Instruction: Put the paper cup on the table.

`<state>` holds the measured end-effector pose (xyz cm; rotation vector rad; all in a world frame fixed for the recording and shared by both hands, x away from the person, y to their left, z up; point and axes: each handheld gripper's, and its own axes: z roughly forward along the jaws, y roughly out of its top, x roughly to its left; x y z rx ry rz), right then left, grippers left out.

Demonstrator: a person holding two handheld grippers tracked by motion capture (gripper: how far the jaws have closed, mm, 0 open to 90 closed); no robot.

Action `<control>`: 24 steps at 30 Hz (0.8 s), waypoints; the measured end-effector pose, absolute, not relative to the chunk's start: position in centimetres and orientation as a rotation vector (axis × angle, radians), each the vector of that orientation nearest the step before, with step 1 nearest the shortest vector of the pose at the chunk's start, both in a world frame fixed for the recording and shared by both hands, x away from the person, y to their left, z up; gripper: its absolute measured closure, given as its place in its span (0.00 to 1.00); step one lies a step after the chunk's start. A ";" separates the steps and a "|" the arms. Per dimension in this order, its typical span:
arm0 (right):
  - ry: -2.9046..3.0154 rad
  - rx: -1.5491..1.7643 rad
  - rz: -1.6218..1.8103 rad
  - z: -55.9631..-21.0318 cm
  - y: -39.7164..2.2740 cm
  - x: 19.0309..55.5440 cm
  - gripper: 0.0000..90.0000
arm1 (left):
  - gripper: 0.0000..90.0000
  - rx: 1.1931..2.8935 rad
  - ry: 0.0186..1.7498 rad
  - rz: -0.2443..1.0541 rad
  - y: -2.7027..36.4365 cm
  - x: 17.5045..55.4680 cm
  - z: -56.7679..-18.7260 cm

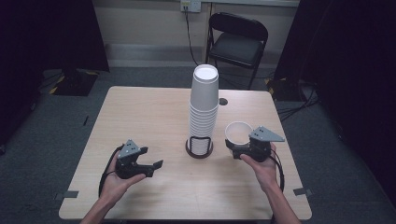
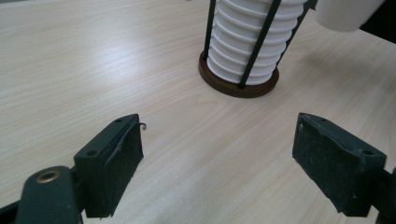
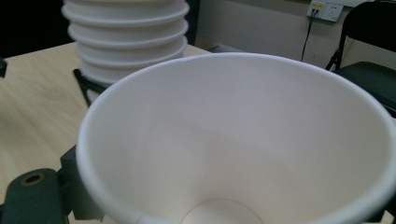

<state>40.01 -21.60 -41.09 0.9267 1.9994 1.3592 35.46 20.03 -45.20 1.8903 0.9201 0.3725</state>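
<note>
Right gripper (image 1: 243,148) gripping a paper cup (image 1: 238,132) right of the cup stack (image 1: 203,109), left gripper (image 1: 152,158) gaping empty left of it, both hovering above the counter (image 1: 154,112)

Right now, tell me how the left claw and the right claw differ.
The left claw is open and empty, its pads wide apart over bare table; the right claw is shut on a single paper cup. The left points toward the cup stack; the right stands right of the stack. Each is held in one hand.

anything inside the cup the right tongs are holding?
The cup looks empty: bare white walls and part of the round bottom show in the right gripper view. The nearest bit of the bottom is cut off by the frame.
</note>
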 end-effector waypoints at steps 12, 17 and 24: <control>1.933 1.072 1.328 -42.3 -23.1 44.0 0.11 | 0.18 1.921 0.891 0.359 19.5 35.4 -45.8; 1.903 1.132 1.342 -43.3 -23.4 45.5 0.11 | 0.18 1.911 0.894 0.363 19.7 35.5 -45.9; 1.889 1.184 1.307 -44.1 -23.6 47.2 0.11 | 0.18 1.913 0.889 0.370 19.8 35.4 -46.0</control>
